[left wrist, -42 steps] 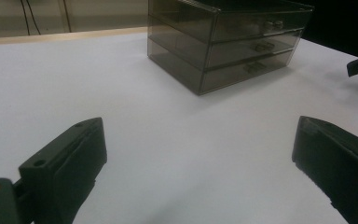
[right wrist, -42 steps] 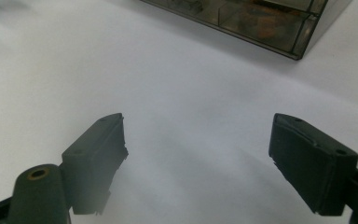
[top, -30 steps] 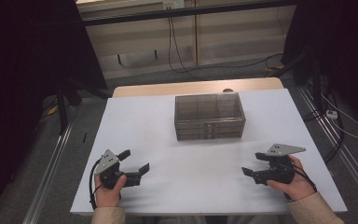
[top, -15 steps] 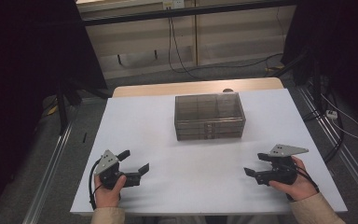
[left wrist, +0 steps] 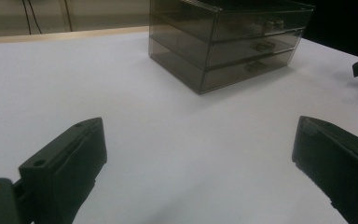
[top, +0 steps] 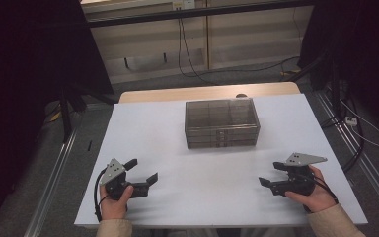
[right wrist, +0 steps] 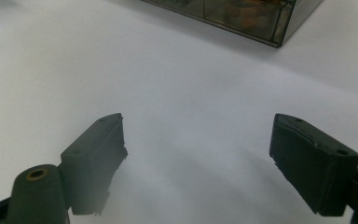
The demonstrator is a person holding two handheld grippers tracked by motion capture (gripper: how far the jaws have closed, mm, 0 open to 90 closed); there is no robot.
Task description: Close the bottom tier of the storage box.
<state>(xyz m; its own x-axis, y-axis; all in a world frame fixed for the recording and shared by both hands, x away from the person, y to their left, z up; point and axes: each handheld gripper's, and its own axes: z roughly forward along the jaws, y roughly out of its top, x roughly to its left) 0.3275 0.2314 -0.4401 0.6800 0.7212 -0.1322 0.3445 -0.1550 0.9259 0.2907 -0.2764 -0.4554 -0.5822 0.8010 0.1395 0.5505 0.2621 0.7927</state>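
Drawer box [top: 222, 123] of smoky, see-through plastic stands on the white table [top: 177, 143], toward the far middle of it, well apart from both tongs; it has three shallow drawers stacked one above another, and their fronts face the person's side of the table; in the left gripper view the drawer box [left wrist: 228, 39] sits ahead and somewhat to the right of the jaws, each drawer front carrying a small pull; in the right gripper view just its lower corner [right wrist: 242, 18] comes in along the top edge, ahead of the jaws. Left gripper [top: 140, 170] lies low over the near left part of the table, held in the person's left hand [top: 114, 200], its jaws spread wide with nothing between them but bare white surface; in its own view the left gripper [left wrist: 198, 158] points toward the box from the near left. Right gripper [top: 271, 174] is at the near right part of the table, in the right hand [top: 316, 193], its jaws likewise wide apart and holding nothing; in its own view the right gripper [right wrist: 198, 149] shows white tabletop between its pads. No brand, label or writing can be read on the box, the tongs or the table.
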